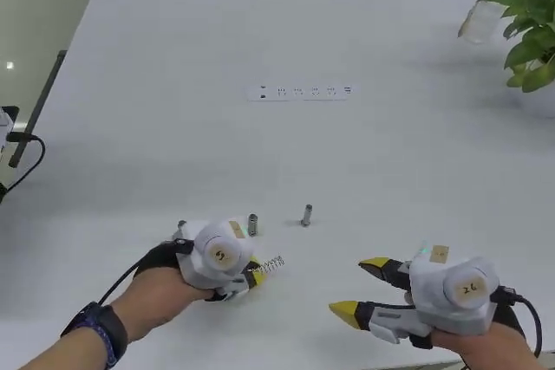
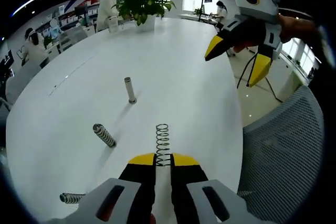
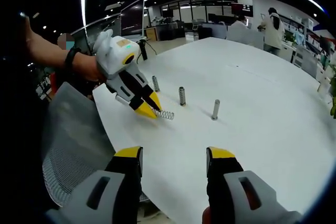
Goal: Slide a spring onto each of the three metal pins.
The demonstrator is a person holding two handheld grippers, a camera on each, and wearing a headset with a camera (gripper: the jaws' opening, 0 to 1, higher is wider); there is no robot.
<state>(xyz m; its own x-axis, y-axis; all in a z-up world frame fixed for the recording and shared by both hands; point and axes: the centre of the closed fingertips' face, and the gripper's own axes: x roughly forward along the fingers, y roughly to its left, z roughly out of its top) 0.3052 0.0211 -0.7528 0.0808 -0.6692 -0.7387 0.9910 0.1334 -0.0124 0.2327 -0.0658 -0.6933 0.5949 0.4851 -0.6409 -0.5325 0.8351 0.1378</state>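
My left gripper [image 1: 254, 273] is shut on one end of a loose spring [image 1: 271, 264], which sticks out past its yellow tips [image 2: 163, 158] just above the white table. Ahead stand three metal pins: a bare pin [image 1: 306, 215] [image 2: 129, 89] [image 3: 216, 109], a middle pin with a spring on it [image 1: 252, 224] [image 2: 104, 135] [image 3: 182, 96], and a far-left pin [image 1: 180, 226] [image 2: 71, 198] [image 3: 155, 83] also wearing a spring. My right gripper [image 1: 359, 287] [image 3: 174, 153] hovers open to the right with nothing between its jaws.
A white power strip [image 1: 299, 92] lies mid-table. A potted plant [image 1: 529, 32] stands at the back right. A black cable [image 1: 22, 149] hangs off the table's left edge. The table's near edge is right under my hands.
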